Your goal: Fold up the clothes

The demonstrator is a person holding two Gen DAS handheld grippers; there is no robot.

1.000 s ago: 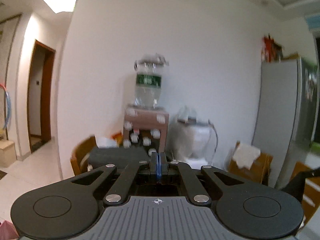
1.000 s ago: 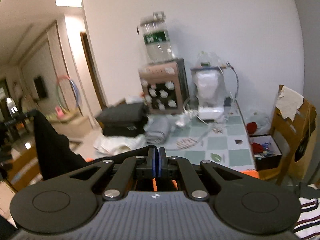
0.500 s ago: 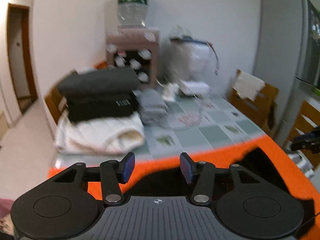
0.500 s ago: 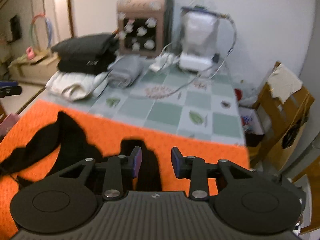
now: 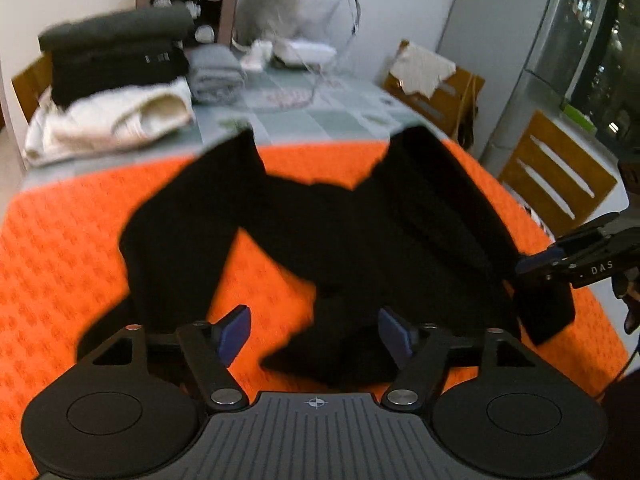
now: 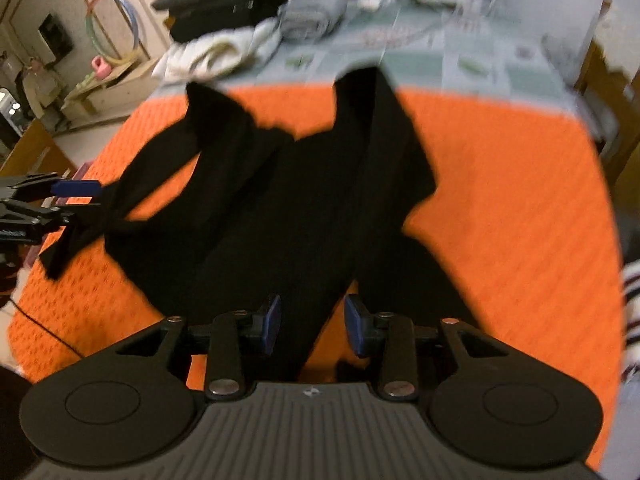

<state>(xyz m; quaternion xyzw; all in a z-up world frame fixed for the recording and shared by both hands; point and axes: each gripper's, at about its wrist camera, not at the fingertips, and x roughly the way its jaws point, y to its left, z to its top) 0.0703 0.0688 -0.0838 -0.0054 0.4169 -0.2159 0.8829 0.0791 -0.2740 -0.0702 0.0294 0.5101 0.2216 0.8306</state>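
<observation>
Right now a black garment [image 5: 360, 240] lies crumpled on an orange cloth [image 5: 60, 260] that covers the near half of the table [image 5: 320, 112]. Its two long parts reach toward the far edge, and a loose end trails off near each side. The left gripper [image 5: 316, 334] hangs low over the near left part of the garment, its jaws opening wide, with black fabric below the gap but not pinched. The right gripper [image 6: 312, 324] hovers over the near right part with its blue pads [image 6: 272, 322] partly apart and clear of the fabric beneath them. On the far left of the table sits a stack of folded clothes [image 5: 116, 80], dark ones on top of cream.
</observation>
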